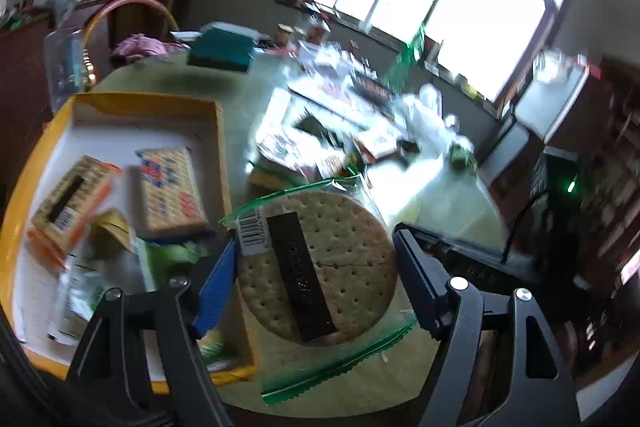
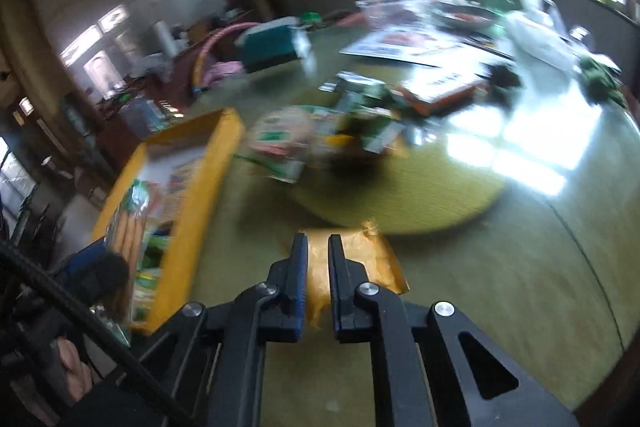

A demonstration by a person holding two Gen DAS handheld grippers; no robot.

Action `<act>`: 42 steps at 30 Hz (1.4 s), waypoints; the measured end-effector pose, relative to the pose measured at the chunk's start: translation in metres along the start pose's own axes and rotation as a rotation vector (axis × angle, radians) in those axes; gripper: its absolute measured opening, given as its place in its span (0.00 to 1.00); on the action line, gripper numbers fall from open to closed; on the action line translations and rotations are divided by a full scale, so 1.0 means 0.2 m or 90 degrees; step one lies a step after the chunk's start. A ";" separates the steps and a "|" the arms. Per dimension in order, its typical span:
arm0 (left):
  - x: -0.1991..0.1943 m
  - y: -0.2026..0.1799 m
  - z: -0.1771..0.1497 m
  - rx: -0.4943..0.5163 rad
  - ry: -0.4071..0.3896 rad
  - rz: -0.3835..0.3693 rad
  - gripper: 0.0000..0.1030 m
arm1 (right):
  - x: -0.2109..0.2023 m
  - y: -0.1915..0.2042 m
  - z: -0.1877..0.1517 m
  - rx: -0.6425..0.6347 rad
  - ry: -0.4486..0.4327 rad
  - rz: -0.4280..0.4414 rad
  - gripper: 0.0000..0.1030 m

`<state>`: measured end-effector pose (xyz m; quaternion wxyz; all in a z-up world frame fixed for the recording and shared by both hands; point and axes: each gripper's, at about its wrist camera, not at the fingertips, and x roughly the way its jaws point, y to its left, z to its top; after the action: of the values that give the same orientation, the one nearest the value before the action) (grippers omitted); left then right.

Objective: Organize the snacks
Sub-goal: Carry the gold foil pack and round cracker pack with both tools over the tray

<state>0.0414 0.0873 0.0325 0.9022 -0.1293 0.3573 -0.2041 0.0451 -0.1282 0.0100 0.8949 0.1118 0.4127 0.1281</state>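
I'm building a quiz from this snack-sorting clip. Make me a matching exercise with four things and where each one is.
Things:
1. round cracker pack
2. orange wrapper
3. square cracker pack
4. teal box

Places:
A. far side of the table
B. inside the yellow tray
C. between the left gripper's fingers
D. pinched in the right gripper

Pairs: 1-C, 2-D, 3-B, 4-A
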 end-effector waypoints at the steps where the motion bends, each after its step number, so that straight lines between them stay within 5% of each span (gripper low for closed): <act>1: -0.01 0.03 0.02 -0.004 -0.002 0.011 0.74 | 0.01 0.05 0.02 -0.011 -0.005 0.010 0.07; 5: -0.06 0.14 0.06 -0.035 -0.013 0.007 0.74 | 0.07 0.13 0.08 -0.028 -0.001 0.015 0.08; 7: -0.07 0.16 0.05 -0.037 -0.019 0.009 0.74 | 0.06 0.11 0.07 -0.025 -0.006 0.010 0.18; 9: -0.06 0.16 0.04 -0.036 -0.017 0.002 0.74 | 0.07 0.07 0.04 -0.010 0.001 -0.004 0.69; 10: -0.05 0.15 0.04 -0.036 -0.014 0.002 0.74 | 0.07 0.05 0.02 0.003 0.008 -0.006 0.78; 17: -0.05 0.14 0.03 -0.020 -0.014 -0.005 0.74 | 0.23 0.06 -0.06 0.050 0.091 -0.030 0.69; 19: -0.07 0.16 0.04 -0.023 -0.019 0.000 0.74 | 0.29 0.09 -0.06 0.045 0.103 -0.049 0.63; 21: -0.11 0.19 0.05 -0.028 -0.026 0.010 0.74 | 0.33 0.12 -0.07 0.031 0.103 -0.090 0.45; 28: -0.25 0.38 0.13 -0.051 -0.067 0.059 0.74 | 0.36 0.19 -0.06 -0.025 0.095 -0.123 0.43; 36: -0.17 0.58 0.32 -0.056 -0.063 0.100 0.74 | 0.17 0.38 0.11 -0.057 0.012 0.009 0.43; 42: 0.01 0.71 0.48 -0.054 -0.035 0.121 0.74 | 0.30 0.64 0.34 -0.103 -0.001 0.077 0.43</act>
<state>0.1503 0.2206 0.0454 0.9205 -0.1388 0.3515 -0.0990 0.1167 0.0051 0.0502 0.8920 0.0639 0.3927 0.2148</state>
